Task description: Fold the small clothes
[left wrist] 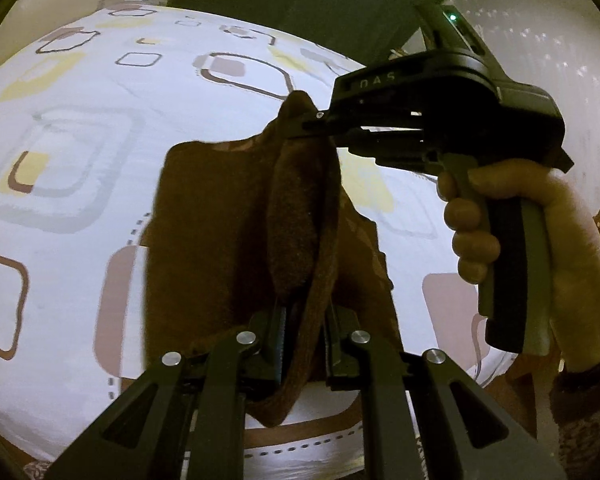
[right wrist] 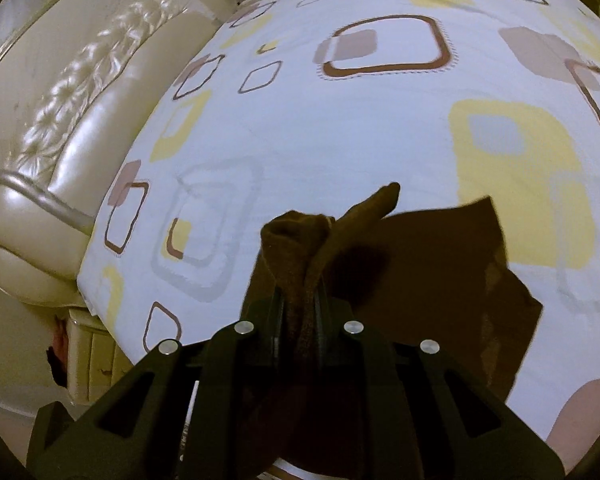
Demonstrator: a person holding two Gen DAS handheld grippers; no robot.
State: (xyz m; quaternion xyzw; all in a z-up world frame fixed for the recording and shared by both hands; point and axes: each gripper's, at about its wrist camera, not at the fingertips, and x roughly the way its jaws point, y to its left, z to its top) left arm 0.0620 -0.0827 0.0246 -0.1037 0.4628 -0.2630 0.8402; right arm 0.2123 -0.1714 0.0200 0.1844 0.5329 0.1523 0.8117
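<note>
Brown cloth (left wrist: 236, 216) held above bed (left wrist: 80, 184), pinched in left gripper (left wrist: 304, 344) and right gripper (right wrist: 300, 312), jaws clenched. Best kept taut, corners level, lowered flat before folding.

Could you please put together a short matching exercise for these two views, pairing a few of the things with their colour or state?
Things:
1. cloth
2. bedsheet
3. headboard
4. left claw

Descriptions:
A. cream, padded and shiny
B. shut on fabric
C. dark brown, held up over the bed
D. white with brown and yellow squares

Pairs: 1-C, 2-D, 3-A, 4-B
</note>
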